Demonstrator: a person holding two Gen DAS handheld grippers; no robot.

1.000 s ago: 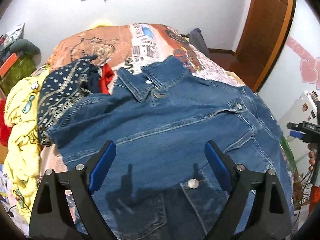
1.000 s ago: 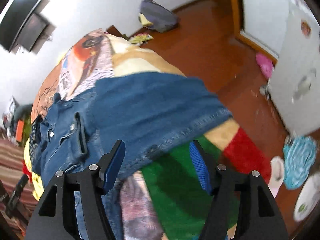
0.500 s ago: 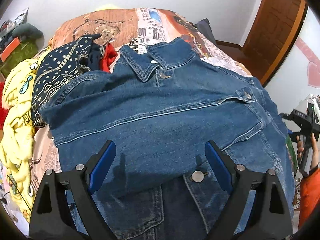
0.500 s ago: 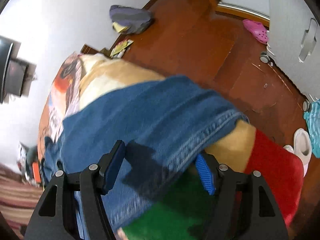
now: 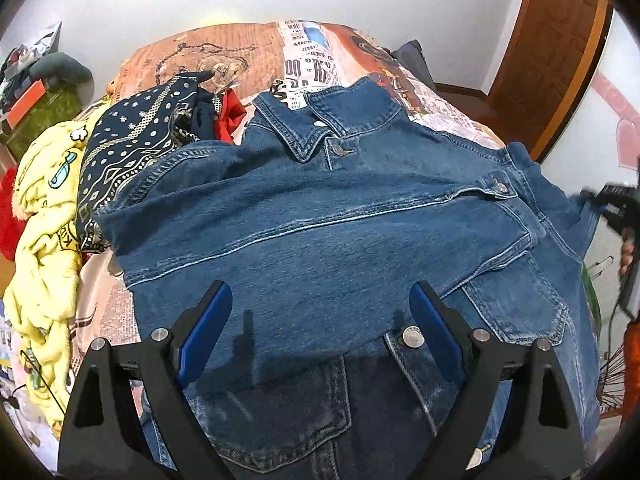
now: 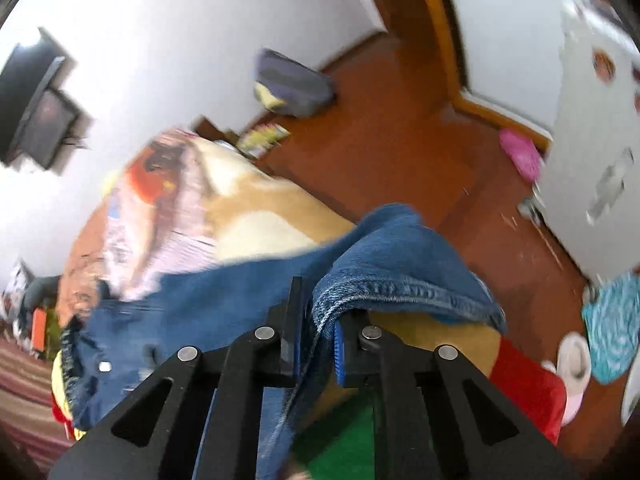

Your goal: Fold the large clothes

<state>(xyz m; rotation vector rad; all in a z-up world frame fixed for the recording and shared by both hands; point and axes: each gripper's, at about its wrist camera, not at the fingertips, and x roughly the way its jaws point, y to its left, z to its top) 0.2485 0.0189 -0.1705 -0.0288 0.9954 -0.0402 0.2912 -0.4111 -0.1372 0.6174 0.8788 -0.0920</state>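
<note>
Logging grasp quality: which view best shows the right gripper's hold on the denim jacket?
The right wrist view: the right gripper is shut on the denim jacket hem. The left wrist view shows only its blurred tip at the jacket's right edge.

Left wrist view: sharp, evenly lit, bright diffuse room light. Left gripper [image 5: 320, 320] casts soft finger shadows onto the jacket [image 5: 320, 220] just ahead. Strong fisheye bowing; black vignette at corners. Right wrist view: motion blur throughout, worst on wall [image 6: 180, 40] and floor [image 6: 400, 140]; gripper arms stay crisp. Wall slightly overexposed.
</note>
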